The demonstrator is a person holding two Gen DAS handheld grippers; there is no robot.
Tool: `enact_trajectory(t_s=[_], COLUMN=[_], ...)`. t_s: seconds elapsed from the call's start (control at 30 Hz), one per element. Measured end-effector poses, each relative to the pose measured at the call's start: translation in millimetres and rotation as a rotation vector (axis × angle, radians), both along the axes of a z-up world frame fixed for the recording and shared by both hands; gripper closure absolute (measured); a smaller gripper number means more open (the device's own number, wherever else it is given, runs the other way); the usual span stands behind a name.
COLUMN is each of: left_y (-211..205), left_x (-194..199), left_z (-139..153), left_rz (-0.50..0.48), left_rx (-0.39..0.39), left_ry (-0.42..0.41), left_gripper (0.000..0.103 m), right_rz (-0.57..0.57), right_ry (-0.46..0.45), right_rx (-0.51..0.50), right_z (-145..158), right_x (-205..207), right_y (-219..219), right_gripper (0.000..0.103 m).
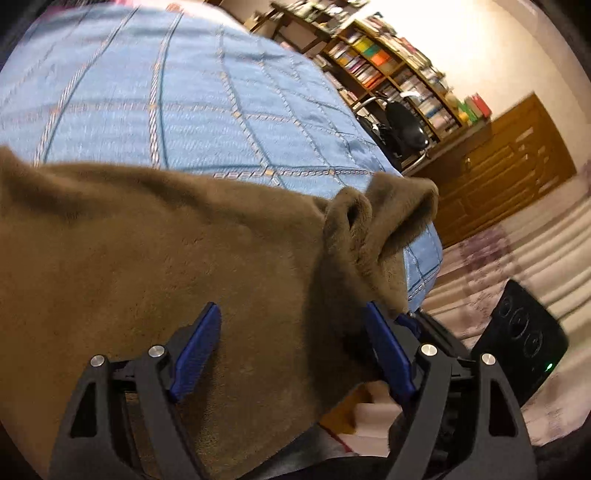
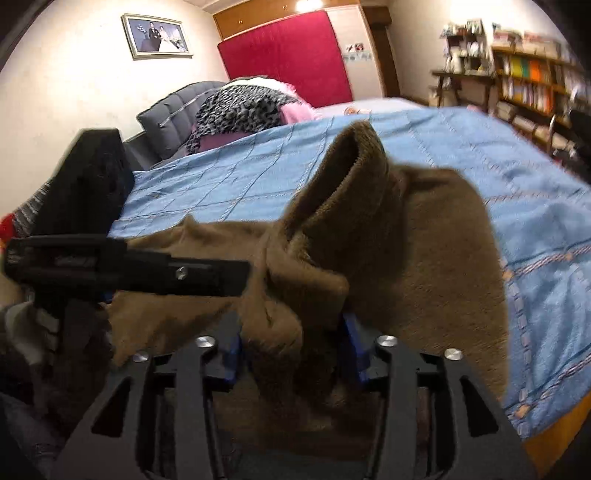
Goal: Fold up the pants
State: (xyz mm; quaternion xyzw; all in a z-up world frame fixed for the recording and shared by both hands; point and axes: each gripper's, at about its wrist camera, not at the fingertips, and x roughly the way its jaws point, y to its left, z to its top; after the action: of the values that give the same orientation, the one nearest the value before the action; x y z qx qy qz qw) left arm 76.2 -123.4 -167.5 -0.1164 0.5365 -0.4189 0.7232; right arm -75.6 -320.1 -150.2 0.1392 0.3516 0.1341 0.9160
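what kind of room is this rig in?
Most likely a home bedroom: a bed with a blue bedspread and padded grey headboard, a framed wedding photo on the wall, and bookshelves along the side.

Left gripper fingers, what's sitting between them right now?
Brown pants fabric fills the gap between the left gripper's spread fingers, seen in the left wrist view.

No text, label, brand or number can be read in either view. The book spines on the bookshelf (image 1: 391,70) are blurred to bands of colour, and the same shelf (image 2: 535,81) is just as soft from the right wrist. The framed photograph (image 2: 157,37), on the wall well left of that bookshelf, carries no legible caption
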Motion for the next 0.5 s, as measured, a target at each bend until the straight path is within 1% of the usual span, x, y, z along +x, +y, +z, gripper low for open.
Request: enact_trajectory(t_s=[0.07,0.2,0.4,0.5], left_y=[6.0,6.9,-9.1,-24.0], left_x=[2.8,0.4,2.2,4.1], left_z=[-1.8,3.3,-2.6,-6.5], left_rz=[0.013,0.000,-0.061,-0.089], left_rx=[-0.027,-0.035,-0.042,-0.023], left_ry=[0.024,0.004,0.049,0.057], left_gripper=[0.024,0.024,0.024,0.024], right_rz=[0.034,0.069,0.086,0.109], right_ry=[0.006,0.005,0.015,0.021], right_rx=[-0.017,-0.064,-0.055,-0.042], right_z=[-1.3,-2.6,-11.0,-13.3], right_x=[-3.5,-4.0,-7.1,-10.2], right_y=[9.3,21.5,17.9,15.2], right_gripper=[0.048,0.048,0.048,0.048])
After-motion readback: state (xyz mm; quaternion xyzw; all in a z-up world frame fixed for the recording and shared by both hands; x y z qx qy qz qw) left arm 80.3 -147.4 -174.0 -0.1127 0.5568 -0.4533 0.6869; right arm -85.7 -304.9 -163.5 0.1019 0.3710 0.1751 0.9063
